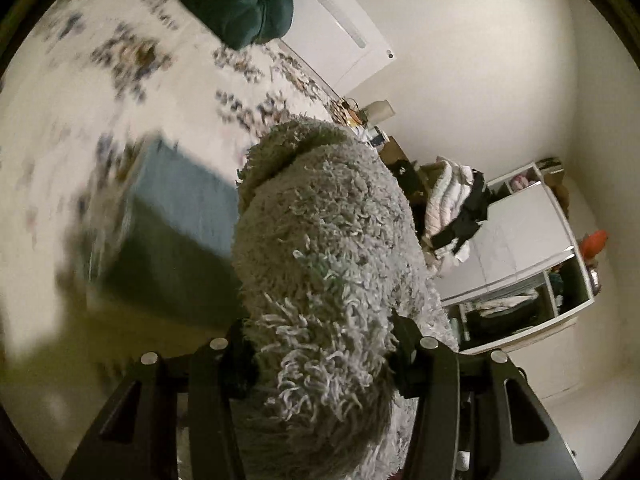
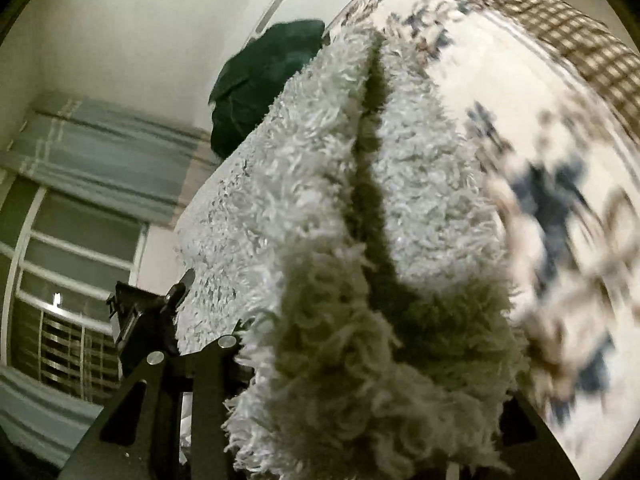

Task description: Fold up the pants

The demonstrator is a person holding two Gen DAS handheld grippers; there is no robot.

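The pants (image 1: 320, 240) are shaggy, pale grey fleece. In the left wrist view they bulge up between the black fingers, and my left gripper (image 1: 324, 354) is shut on a thick bunch of them, lifted above the bed. In the right wrist view the same fleece pants (image 2: 304, 184) hang raised with a deep fold down the middle. My right gripper (image 2: 372, 380) is shut on them, and the pile hides most of its fingers. A black device (image 2: 136, 312), seemingly the other gripper, shows at the fabric's left edge.
Below lies a bed with a white floral cover (image 1: 80, 120), blurred by motion. On it are a folded blue-grey garment (image 1: 180, 208) and a dark green cushion (image 1: 240, 0). White shelves (image 1: 532, 248) and a heap of clothes (image 1: 452, 208) stand beyond. A window (image 2: 60, 280) is at left.
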